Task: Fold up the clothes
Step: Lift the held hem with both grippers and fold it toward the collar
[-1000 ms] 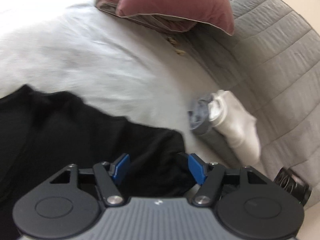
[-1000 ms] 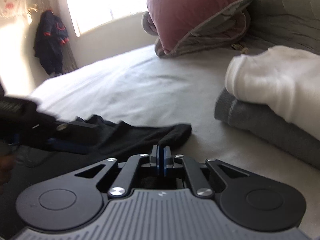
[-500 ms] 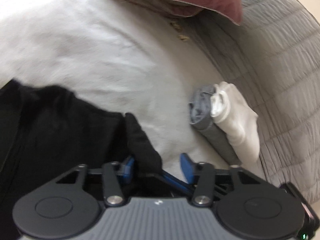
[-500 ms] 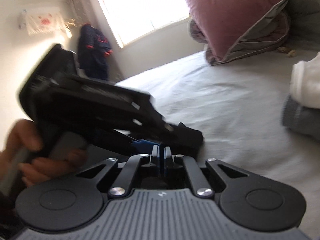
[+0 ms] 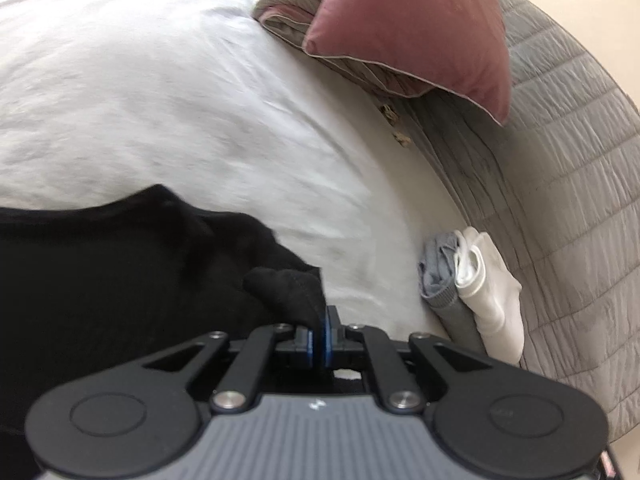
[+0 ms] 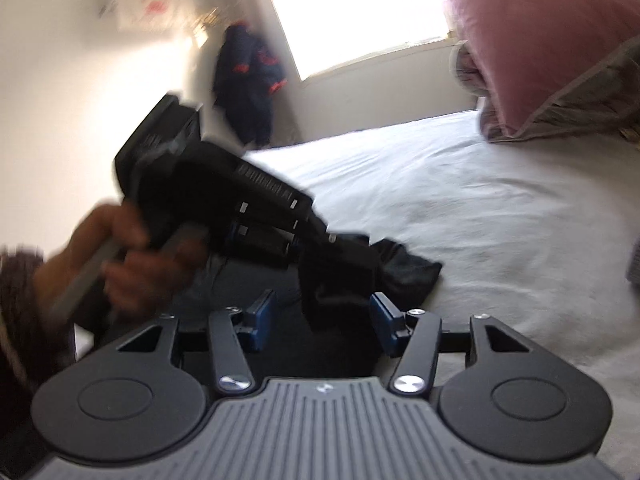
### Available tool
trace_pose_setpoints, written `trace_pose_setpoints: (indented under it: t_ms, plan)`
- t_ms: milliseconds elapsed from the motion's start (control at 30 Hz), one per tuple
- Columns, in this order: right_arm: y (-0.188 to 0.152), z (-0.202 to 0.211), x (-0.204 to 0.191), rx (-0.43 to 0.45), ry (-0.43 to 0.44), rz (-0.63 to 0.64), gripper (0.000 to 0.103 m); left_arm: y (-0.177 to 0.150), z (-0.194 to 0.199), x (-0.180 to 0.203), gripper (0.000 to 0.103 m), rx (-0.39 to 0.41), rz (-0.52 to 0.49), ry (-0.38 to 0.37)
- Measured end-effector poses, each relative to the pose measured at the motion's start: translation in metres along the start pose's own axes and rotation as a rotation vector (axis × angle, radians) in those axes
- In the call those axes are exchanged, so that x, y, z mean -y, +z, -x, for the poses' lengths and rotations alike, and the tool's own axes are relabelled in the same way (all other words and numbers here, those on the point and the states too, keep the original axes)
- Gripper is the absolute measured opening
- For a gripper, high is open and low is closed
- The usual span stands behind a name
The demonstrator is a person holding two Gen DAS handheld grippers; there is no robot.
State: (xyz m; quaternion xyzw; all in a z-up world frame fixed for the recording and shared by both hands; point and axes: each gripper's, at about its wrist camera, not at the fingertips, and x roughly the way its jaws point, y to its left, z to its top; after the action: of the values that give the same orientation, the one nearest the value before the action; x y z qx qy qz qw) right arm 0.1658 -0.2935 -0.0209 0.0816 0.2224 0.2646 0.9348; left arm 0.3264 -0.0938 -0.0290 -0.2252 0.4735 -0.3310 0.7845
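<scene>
White sheet [image 5: 168, 92] covers the bed, with a black garment [image 5: 100, 280] spread over its near left part in the left wrist view. A bunched end of that garment rises to the left gripper [image 5: 319, 334], whose blue fingers [image 5: 329, 330] are clamped together on the cloth. Further right, a pink pillow [image 5: 420, 24] lies on folded bedding at the head of the bed, and a grey quilt [image 5: 560, 184] runs along the right side. Beside the quilt's edge sit two folded pieces, a grey one [image 5: 440, 276] with a white one [image 5: 492, 288] touching it on the right.

Seen from the right wrist, a hand [image 6: 120, 256] at the left grips the handle of the left gripper [image 6: 360, 264], blurred, which reaches across to the garment [image 6: 404, 268]. Behind it a dark jacket [image 6: 248, 80] hangs in the room's corner, next to a bright window [image 6: 356, 12]. The right gripper [image 6: 322, 316] has its fingers [image 6: 262, 312] apart and opening; a fold of black cloth hangs between them, and neither pad presses on it. To the right lie the sheet [image 6: 480, 200] and the pillow [image 6: 540, 40].
</scene>
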Motion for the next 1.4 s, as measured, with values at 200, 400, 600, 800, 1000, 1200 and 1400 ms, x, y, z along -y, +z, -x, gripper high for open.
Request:
trace_pose_setpoints:
  t_ms: [200,400,600,800,1000,1200,1400]
  plan:
    - [-0.015,-0.018,-0.017,-0.099,0.011,0.105,0.056,-0.004,0.009,-0.038,0.006,0.054,0.088,0.057]
    - [-0.019,-0.026,-0.020,-0.132,-0.004,0.148,0.056,-0.008,0.025,-0.059,0.024,0.142,0.157,0.018]
    - [-0.018,-0.029,-0.022,-0.127,-0.019,0.168,0.056,-0.009,0.030,-0.054,0.021,0.191,0.114,0.082]
    - [-0.019,-0.026,-0.019,-0.140,-0.030,0.140,0.056,-0.018,0.040,-0.054,0.004,0.258,0.133,0.146]
    - [-0.020,-0.027,-0.016,-0.162,-0.046,0.136,0.056,-0.037,0.058,-0.057,0.057,0.274,0.183,0.029]
    - [-0.020,-0.022,-0.020,-0.162,-0.028,0.190,0.056,-0.062,0.058,-0.030,0.036,0.246,0.014,0.223]
    - [-0.027,-0.029,-0.036,-0.196,-0.066,0.319,0.056,-0.075,0.061,-0.022,0.021,0.210,-0.046,0.306]
